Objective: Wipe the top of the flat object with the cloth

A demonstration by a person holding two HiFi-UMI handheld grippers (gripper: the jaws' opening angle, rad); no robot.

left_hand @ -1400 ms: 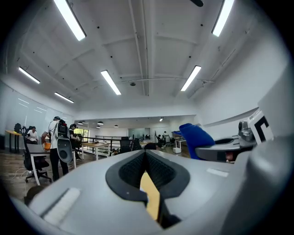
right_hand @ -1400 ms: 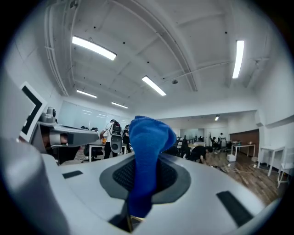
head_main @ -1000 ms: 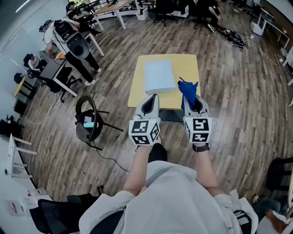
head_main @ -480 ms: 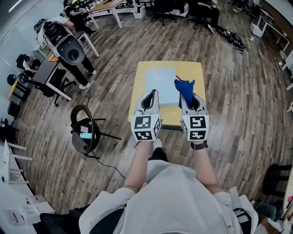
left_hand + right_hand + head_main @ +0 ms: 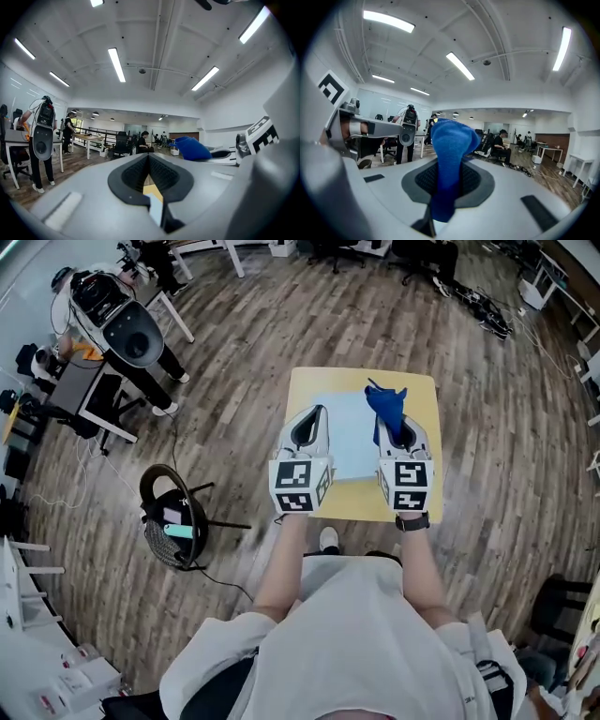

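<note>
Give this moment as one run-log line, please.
right gripper: shut on cloth | left gripper: shut, empty | both above white board on table

A bright blue cloth (image 5: 386,407) is showing against a flat object (image 5: 345,437) that is looking pale blue-white, perhaps, on a yellow counter (image 5: 424,395) over brown plank floor (image 5: 234,352).

We count one square yellow desk (image 5: 424,399), one pale flat rectangular panel (image 5: 349,439), one bright blue cloth (image 5: 386,407), and two grey grippers: the left gripper (image 5: 313,414) and the right gripper (image 5: 401,429).
</note>
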